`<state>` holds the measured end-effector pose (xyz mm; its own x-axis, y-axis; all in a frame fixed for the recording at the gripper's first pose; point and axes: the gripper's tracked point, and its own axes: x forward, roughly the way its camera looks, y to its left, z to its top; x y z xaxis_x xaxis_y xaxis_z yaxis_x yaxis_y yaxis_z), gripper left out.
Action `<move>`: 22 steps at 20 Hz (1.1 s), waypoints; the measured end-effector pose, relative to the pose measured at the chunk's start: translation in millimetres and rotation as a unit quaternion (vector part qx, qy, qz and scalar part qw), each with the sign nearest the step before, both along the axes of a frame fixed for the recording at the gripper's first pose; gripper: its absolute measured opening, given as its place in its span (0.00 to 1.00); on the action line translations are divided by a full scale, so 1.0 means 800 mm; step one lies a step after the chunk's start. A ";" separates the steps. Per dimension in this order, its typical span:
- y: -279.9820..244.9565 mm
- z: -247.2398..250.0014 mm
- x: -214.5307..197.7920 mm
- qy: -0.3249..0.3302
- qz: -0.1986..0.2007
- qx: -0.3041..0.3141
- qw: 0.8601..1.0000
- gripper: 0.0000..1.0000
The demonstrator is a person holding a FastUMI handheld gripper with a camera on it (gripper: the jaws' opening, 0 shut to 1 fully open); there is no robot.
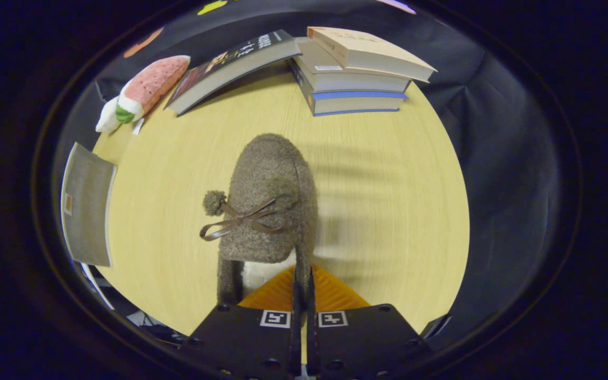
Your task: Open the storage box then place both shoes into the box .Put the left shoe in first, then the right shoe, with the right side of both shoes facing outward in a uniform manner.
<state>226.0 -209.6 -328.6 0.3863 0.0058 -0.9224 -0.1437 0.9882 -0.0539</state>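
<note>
1. Fuzzy brown shoe (269,198) hung just ahead of the fingers, toe pointing away toward the books, heel end nearest the camera.
2. Carried a thin brown ribbon bow (240,221) across its upper, with a small pompom (214,202) sticking out on its left side.
3. Showed a pale lining at the heel opening, right above the fingertips.
4. Gripper (302,279) pinched the shoe's heel rim on its right side, fingers pressed almost together with only the thin edge of the shoe wall between them.
5. Appeared lifted off the tabletop, judging by the blurred shadow cast to its right; could not tell for certain whether the toe touched the surface.
6. Round pale wooden table (388,211) lay beneath and all around the shoe.
7. Grey fabric storage box (86,206) sat at the table's left edge, well apart from the shoe; could not tell whether its lid was open.
8. Stack of three books (357,79) rested at the far side of the table, beyond the shoe and slightly right, topmost one turned at an angle to the others.
9. Dark-covered book (230,66) leaned with one edge propped on that stack, sloping down leftward to the table.
10. Pink plush toy (145,89) with a green band and white end lay at the far left, just beside the dark book.
</note>
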 end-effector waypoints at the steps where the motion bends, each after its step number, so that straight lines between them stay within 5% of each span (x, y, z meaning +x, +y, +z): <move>1: 0.007 0.010 -0.006 -0.002 0.003 0.008 1.000 0.05; 9: 0.117 0.099 -0.060 -0.026 0.045 0.064 0.997 0.04; 22: 0.447 0.244 -0.165 -0.017 0.110 0.207 0.972 0.04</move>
<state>93.9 148.1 -133.6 0.3629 0.4602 -0.8102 -0.3594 0.8714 0.3339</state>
